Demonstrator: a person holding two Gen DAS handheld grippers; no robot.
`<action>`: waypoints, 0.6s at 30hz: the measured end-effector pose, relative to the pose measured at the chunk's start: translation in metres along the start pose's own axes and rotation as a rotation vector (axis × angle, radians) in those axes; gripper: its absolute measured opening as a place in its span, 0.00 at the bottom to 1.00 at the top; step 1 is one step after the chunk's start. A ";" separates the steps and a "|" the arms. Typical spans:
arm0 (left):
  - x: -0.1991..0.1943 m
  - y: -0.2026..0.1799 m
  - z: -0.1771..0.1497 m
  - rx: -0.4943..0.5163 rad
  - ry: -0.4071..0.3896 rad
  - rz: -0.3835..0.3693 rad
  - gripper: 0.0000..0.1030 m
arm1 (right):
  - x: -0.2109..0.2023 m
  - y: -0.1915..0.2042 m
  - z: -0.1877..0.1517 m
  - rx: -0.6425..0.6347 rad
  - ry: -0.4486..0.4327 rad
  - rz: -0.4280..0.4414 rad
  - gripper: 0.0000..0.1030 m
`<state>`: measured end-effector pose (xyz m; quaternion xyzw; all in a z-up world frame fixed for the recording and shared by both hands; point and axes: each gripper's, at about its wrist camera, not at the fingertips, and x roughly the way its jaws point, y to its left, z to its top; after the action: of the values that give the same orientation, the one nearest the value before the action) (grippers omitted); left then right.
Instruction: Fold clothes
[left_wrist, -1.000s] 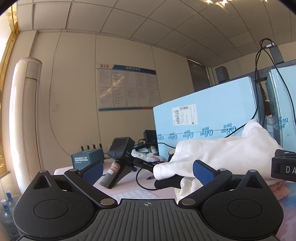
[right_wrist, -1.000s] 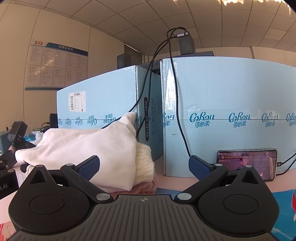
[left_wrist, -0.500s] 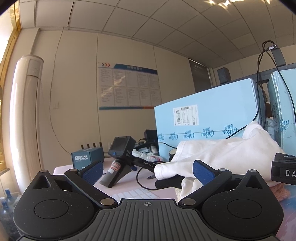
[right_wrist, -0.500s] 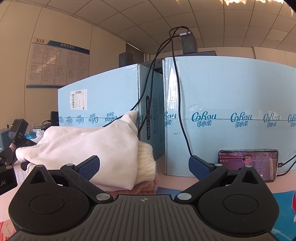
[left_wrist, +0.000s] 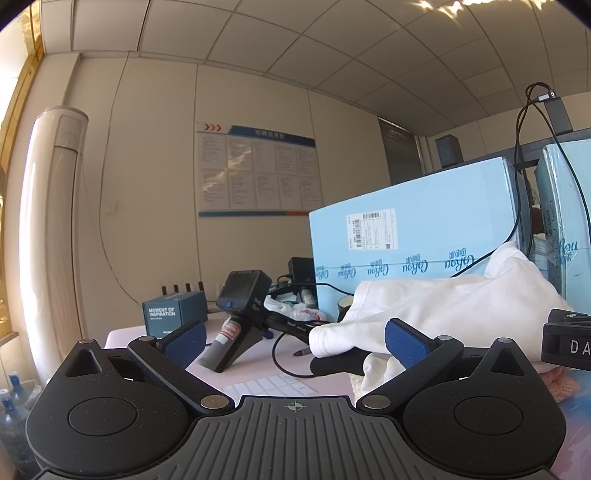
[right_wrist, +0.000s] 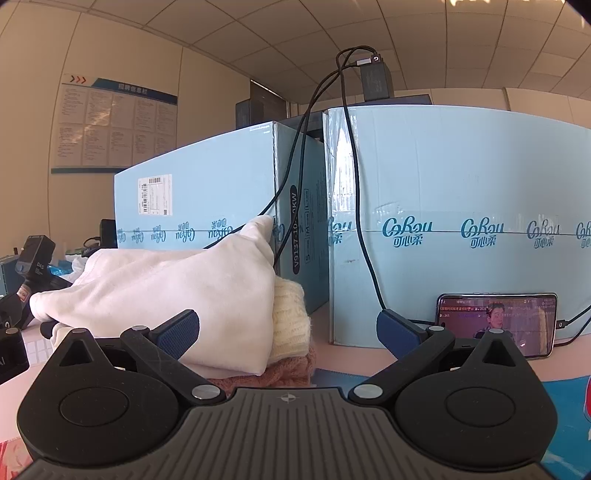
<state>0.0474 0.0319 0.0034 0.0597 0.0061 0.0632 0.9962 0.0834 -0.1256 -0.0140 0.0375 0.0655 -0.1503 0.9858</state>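
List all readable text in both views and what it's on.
"MOMENT OF INSPIRATION": small box
"CoRou": blue cartons
"V9137": left carton's end
"DAS": handheld device
"DA", cut off: right gripper body
Wall board, shipping label, phone: too small to read

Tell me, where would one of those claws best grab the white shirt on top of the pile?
Probably the hemmed edge of the white shirt, approached from the left gripper's side. That edge hangs free of the pile, so open fingers could likely pinch one layer.
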 end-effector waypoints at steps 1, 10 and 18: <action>0.000 0.000 0.000 -0.001 -0.001 0.000 1.00 | 0.000 0.000 0.000 0.000 0.000 0.000 1.00; -0.001 0.001 0.000 -0.006 -0.004 0.000 1.00 | 0.000 0.000 0.000 0.000 0.003 -0.001 1.00; -0.002 0.002 0.000 -0.009 -0.005 0.000 1.00 | 0.001 0.000 0.000 0.001 0.006 0.000 1.00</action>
<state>0.0452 0.0333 0.0039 0.0555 0.0034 0.0633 0.9964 0.0846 -0.1262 -0.0144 0.0384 0.0684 -0.1501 0.9856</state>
